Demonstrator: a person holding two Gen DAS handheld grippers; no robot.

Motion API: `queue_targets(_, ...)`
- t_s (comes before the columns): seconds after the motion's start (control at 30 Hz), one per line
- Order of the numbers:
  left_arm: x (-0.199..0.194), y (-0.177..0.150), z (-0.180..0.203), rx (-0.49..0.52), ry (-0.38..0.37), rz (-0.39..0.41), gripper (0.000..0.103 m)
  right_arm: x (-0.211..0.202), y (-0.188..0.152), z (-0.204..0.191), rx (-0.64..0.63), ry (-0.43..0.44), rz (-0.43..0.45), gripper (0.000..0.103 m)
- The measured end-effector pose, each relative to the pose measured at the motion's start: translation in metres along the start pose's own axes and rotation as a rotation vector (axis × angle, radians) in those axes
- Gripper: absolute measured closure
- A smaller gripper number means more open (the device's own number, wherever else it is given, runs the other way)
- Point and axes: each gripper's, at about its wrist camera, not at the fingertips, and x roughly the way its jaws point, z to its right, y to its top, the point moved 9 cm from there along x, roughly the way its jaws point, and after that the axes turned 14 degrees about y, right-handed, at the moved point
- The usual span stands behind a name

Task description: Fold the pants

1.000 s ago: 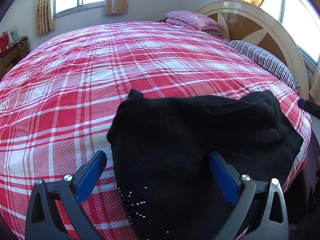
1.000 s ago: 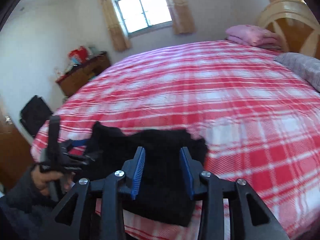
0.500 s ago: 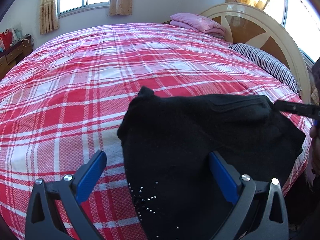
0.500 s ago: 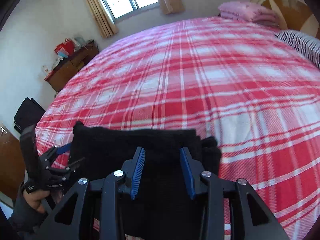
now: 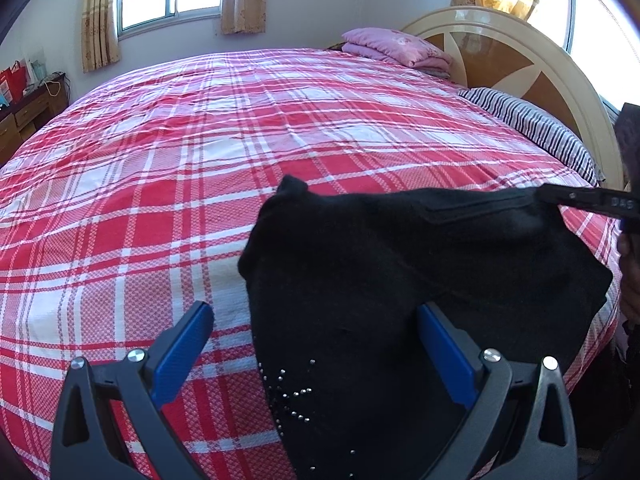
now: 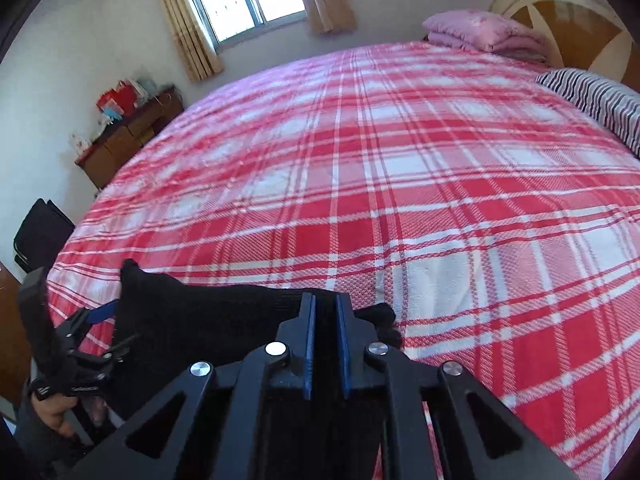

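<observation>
One red plaid bed [image 5: 168, 168] fills a two-window bedroom, bearing one pair of black pants [image 5: 400, 280]; the right gripper [image 6: 325, 320] pinches them, the left gripper [image 5: 316, 340] gapes wide.

Beyond the crumpled black fabric pants [image 5: 400, 280], a wide stretch of red-and-white plaid bedspread [image 5: 200, 160] is left open. Passage is blocked at the far right by a folded pink quilt [image 5: 396, 46], a striped pillow [image 5: 532, 128] and the cream wooden headboard [image 5: 520, 60].

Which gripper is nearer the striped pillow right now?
Right. The right gripper, shut on the black pants, is on the side toward the striped pillow; the open left gripper is farther away.
</observation>
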Motion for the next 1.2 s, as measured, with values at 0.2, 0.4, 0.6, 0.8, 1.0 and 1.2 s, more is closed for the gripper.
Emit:
queue_targets(0.2,0.006,-0.003,0.003,0.010,0.007,-0.005,0.000,-0.001,-0.010,0.029,0.015,-0.126,-0.004,0.103)
queue_targets(0.4,0.004,-0.001,0.002,0.008,0.002,-0.002,0.000,-0.021,-0.013,0.037,0.120,-0.003,0.038,0.100)
queue_targets(0.6,0.001,0.001,0.001,0.005,0.011,0.006,0.000,-0.059,-0.042,-0.014,0.061,0.148,0.020,0.035)
queue_targets(0.8,-0.002,0.003,0.003,0.019,0.029,0.020,0.000,-0.034,-0.087,-0.019,-0.042,0.039,-0.127,0.082)
queue_targets(1.0,-0.002,0.003,0.004,0.004,0.011,0.023,0.000,-0.054,-0.101,-0.027,-0.076,0.012,-0.088,0.094)
queue_targets(1.2,-0.002,0.001,0.008,0.023,0.015,0.025,0.000,-0.045,-0.096,-0.011,0.014,0.071,-0.082,0.089)
